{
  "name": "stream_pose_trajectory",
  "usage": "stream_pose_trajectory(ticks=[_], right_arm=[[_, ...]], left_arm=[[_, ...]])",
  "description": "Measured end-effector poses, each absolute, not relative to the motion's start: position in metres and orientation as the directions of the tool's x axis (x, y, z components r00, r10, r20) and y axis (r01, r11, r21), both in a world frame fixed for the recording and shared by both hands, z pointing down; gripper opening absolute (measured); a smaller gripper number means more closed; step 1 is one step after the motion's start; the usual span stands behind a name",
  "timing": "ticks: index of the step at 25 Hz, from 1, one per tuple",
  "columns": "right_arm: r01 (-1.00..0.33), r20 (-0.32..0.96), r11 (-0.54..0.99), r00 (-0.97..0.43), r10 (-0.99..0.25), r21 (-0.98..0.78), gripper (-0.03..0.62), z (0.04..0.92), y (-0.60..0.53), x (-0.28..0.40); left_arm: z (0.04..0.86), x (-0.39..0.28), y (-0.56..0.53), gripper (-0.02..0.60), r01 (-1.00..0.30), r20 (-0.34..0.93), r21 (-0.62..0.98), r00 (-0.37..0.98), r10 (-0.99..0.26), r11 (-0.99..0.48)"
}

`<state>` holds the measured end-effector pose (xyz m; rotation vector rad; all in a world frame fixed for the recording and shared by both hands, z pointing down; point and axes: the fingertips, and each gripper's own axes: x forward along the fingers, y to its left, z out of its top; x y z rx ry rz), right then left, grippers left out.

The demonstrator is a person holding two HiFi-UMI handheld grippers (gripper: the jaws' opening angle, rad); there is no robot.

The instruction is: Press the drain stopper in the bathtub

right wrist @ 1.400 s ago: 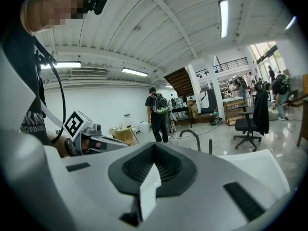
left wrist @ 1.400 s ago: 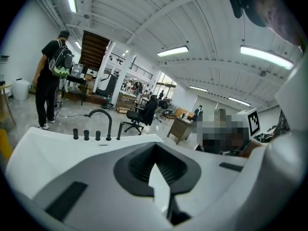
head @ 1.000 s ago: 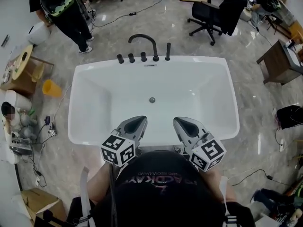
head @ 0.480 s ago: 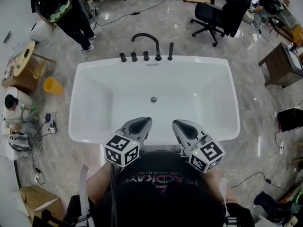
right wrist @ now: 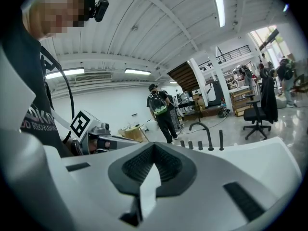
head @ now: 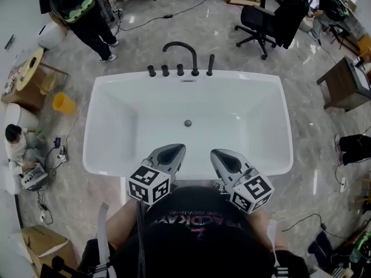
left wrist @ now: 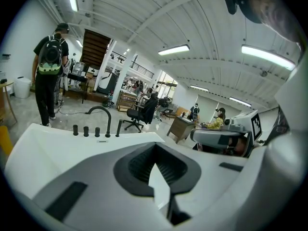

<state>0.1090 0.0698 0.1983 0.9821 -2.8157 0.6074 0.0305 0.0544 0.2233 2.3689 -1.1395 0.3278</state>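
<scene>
Left gripper (head: 174, 150) and right gripper (head: 220, 155) are hovering at the bathtub (head: 116, 83) near rim, both with jaws pressed together and holding nothing. The drain stopper (head: 187, 123) is sitting well apart; it's likely rigid, slick metal, so I'd be pushing its centre straight down, not gripping it.

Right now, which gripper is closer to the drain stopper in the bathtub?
Left, slightly. The left gripper hangs over the bathtub rim, just left of the drain stopper; the right gripper sits farther off to its right.

- shining off a polished grey marble floor (head: 226, 45)
- glowing as strip lights (left wrist: 173, 49) under a white ribbed ceiling (left wrist: 144, 13)
- trailing black cables (head: 156, 19) across it
- keeping a black office chair (head: 261, 22) near a wooden desk (head: 342, 77)
</scene>
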Motion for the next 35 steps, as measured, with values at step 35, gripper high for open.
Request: stream_pose_trajectory(ticks=[35], right_arm=[[-0.604,0.222,0.723,-0.796,-0.563,-0.336,0.011,0.2012,0.0655,0.1012]], left_arm=[[0.2247,0.0253,0.0489,0.005,-0.790,0.422,0.315,0.613,-0.668,-0.526]])
